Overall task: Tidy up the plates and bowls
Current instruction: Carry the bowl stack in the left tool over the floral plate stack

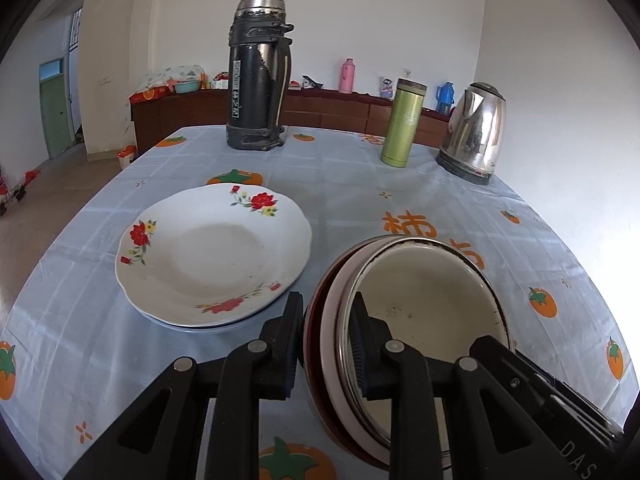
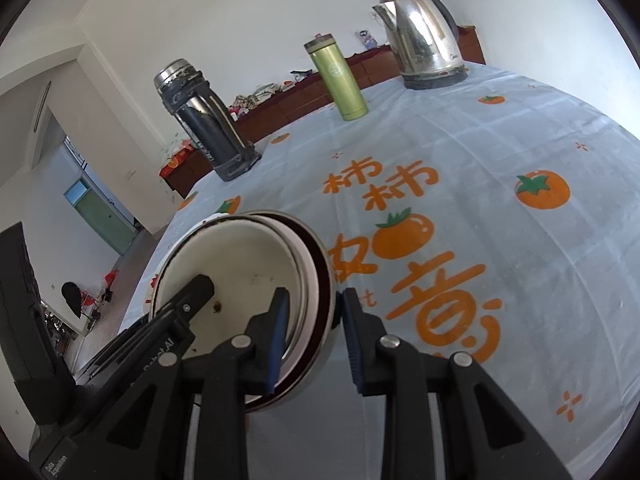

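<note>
Left wrist view: the left gripper (image 1: 326, 344) is narrowly closed on the near rim of the stacked bowls (image 1: 424, 296), one pad inside, one outside. Right wrist view: the right gripper (image 2: 314, 340) clamps the opposite rim of that stack likewise.

Left gripper (image 1: 326, 344) and right gripper (image 2: 314, 340) both angled down, jaws narrow and clamped, each entering frame from 6 o'clock.

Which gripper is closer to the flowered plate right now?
Left. The left gripper grips the near rim of the bowl stack right beside the flowered plate. The right gripper grips the stack's opposite rim, farther away.
</note>
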Action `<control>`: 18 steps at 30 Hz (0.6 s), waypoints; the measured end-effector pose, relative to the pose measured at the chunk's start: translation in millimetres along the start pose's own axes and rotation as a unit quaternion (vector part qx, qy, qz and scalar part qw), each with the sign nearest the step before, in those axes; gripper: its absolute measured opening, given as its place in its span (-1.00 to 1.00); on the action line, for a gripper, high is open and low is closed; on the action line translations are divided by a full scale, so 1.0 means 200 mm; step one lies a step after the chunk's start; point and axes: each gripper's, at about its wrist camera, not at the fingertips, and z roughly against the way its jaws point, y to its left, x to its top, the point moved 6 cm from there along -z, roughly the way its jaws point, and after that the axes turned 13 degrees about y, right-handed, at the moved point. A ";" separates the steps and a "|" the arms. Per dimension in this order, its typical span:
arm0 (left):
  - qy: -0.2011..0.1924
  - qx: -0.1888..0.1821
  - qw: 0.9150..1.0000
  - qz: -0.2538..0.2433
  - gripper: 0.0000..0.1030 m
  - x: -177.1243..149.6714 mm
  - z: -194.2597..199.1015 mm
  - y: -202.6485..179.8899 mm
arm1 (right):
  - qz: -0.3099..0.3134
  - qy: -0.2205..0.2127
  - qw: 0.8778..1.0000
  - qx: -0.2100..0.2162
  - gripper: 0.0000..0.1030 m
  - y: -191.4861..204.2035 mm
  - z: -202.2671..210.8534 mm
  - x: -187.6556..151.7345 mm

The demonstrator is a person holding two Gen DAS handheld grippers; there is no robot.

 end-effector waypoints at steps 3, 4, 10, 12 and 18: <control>0.001 0.001 1.000 0.001 -0.52 0.00 0.00 0.01 | 0.000 0.004 1.000 -0.002 -0.47 0.01 -0.02 -0.01; 0.002 0.001 1.000 0.002 -0.52 0.00 0.00 0.02 | 0.001 0.005 1.000 -0.001 -0.47 0.02 -0.02 -0.02; -0.002 0.004 1.000 0.001 -0.52 0.00 0.02 0.05 | 0.004 0.004 1.000 0.002 -0.47 0.06 -0.02 -0.02; -0.004 0.003 1.000 0.004 -0.52 0.00 0.03 0.07 | 0.005 0.003 1.000 0.004 -0.47 0.07 -0.01 -0.02; -0.009 0.002 1.000 0.012 -0.51 0.01 0.05 0.12 | 0.013 0.000 1.000 0.005 -0.47 0.13 -0.01 -0.03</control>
